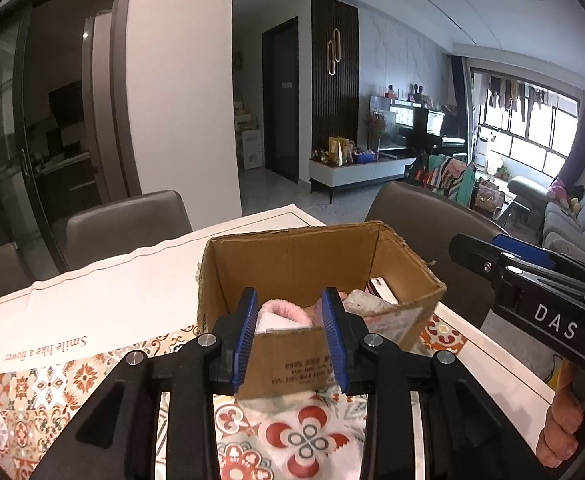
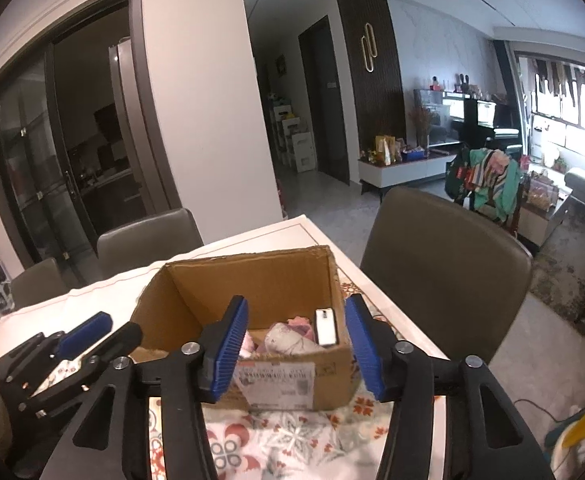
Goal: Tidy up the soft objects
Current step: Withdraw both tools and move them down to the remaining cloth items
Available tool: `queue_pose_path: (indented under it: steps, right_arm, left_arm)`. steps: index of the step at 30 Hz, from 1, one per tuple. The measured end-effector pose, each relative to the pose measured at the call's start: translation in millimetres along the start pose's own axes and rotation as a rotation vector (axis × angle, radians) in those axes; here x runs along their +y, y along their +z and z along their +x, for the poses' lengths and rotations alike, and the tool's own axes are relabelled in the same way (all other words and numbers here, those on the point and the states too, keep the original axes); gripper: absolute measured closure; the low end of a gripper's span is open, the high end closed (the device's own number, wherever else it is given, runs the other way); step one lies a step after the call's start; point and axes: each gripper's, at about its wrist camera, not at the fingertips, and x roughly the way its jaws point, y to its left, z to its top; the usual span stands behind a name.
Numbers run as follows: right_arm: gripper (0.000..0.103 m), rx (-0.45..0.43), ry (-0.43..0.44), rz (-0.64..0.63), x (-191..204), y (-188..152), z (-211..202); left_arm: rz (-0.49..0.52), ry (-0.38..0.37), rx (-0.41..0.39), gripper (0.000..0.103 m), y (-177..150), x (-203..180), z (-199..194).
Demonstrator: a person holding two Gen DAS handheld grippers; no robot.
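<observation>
1. While both claws hover just short of it, the open brown corrugated cardboard box [image 2: 252, 344] stands on the patterned-cloth counter [image 1: 72, 380], and the soft things already lie inside it.
2. The left claw [image 1: 290, 340] has its blue ribbed pads spread apart with nothing between them; the box's near wall shows through the gap.
3. The right claw [image 2: 296, 348] is likewise spread wide and empty, framing the box's labelled front.
4. Inside, at the near left, sits a pink fluffy fabric piece [image 1: 288, 314]; beside it lies a pale crumpled cloth bundle [image 2: 292, 340], and against the right wall stands a small white flat pack [image 2: 326, 326], whose make I cannot tell.
5. The fabrics look light and limp. They will likely sag and bunch, so a pinch on a thick fold should hold better than one on an edge.
6. The box is stiff but light; a nudge on its rim may slide it across the cloth.
</observation>
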Motion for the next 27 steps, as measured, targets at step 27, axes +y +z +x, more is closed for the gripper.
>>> queue_pose_path:
  steps: [27]
  right_arm:
    - [0.028, -0.002, 0.005, 0.005, -10.5, -52.6, -103.6]
  left_arm:
    - [0.028, 0.017, -0.014, 0.059, -57.9, -21.5, -94.0]
